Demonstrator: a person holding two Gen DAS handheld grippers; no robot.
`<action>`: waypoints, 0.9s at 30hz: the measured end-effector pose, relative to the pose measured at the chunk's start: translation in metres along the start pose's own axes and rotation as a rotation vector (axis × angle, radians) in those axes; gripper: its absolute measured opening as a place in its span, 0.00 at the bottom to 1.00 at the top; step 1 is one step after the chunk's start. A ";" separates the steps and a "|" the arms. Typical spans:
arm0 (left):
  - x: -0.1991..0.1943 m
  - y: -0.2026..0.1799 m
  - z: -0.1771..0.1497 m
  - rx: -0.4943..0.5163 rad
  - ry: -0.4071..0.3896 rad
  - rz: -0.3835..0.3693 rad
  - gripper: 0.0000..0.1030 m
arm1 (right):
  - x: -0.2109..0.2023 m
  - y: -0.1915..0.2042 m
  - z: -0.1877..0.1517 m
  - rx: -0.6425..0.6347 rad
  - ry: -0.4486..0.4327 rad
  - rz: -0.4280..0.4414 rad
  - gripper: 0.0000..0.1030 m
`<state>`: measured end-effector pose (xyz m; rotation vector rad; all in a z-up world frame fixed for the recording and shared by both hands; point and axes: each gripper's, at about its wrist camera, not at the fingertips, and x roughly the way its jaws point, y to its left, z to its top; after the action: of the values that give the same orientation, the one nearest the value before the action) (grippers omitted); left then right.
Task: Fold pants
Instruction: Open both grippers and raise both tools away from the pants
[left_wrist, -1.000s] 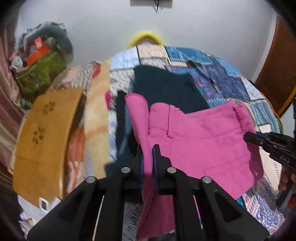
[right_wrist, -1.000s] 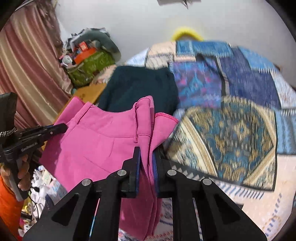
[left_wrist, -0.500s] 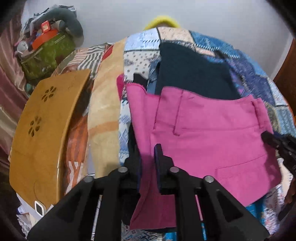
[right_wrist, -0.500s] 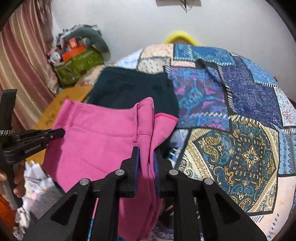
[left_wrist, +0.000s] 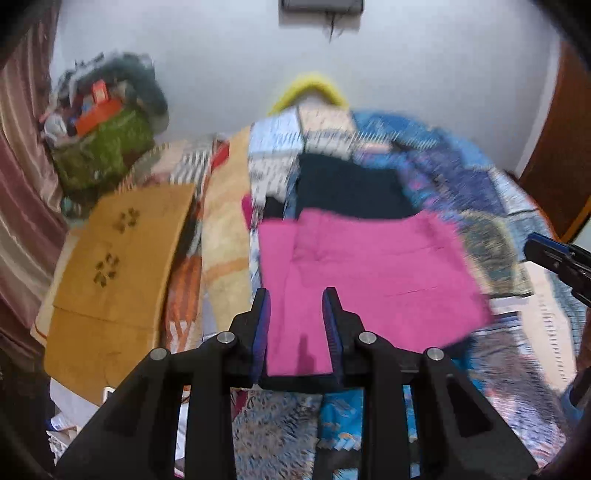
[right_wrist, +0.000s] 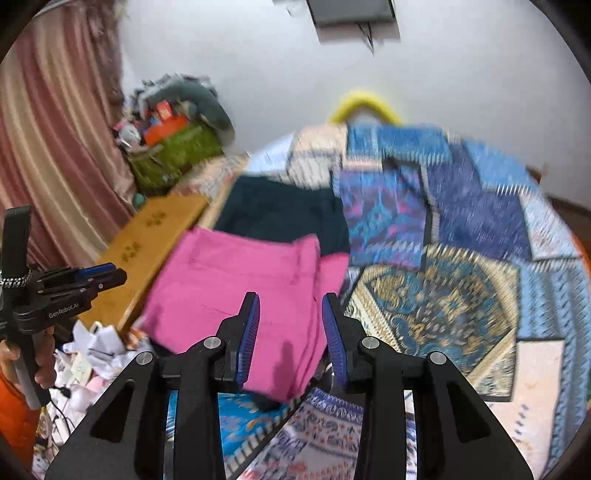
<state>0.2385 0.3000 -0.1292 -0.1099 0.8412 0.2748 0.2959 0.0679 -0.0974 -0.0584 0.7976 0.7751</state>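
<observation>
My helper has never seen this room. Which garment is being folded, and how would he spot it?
Look at the patchwork quilt on the bed. Near its front edge lie the pink pants, partly overlapping a dark teal garment. They are the only bright pink cloth there.

Pants (left_wrist: 369, 273): pink woven cloth, matt, smooth-looking, stitched seams faint thru blur. Dark garment (left_wrist: 351, 192) behind: matt cloth, prob. knit, too blurred to confirm. Quilt (right_wrist: 461, 258): printed patchwork cotton-like cloth, matt. Left gripper (left_wrist: 297, 317) & right gripper (right_wrist: 290, 321): black matt plastic bodies, silver metal screw heads w/ slight shine, blue ribbed pads (right_wrist: 249, 339), rubbery. Board (left_wrist: 118, 266): tan wood, smooth, low sheen, w/ cut-out flower holes. Curtain (right_wrist: 48, 147): striped cloth w/ satin gloss. Wall (left_wrist: 240, 66): white, matt paint. Crumpled paper (right_wrist: 96, 350) low left.
</observation>
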 end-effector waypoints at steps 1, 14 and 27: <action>-0.023 -0.005 0.000 0.002 -0.040 -0.017 0.28 | -0.016 0.005 0.001 -0.008 -0.032 0.011 0.31; -0.252 -0.062 -0.034 0.082 -0.501 -0.064 0.29 | -0.202 0.096 -0.014 -0.182 -0.419 0.089 0.31; -0.335 -0.081 -0.105 0.026 -0.677 -0.025 0.72 | -0.267 0.131 -0.072 -0.164 -0.587 0.084 0.52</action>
<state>-0.0258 0.1349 0.0508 0.0006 0.1704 0.2542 0.0479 -0.0216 0.0586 0.0557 0.1797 0.8773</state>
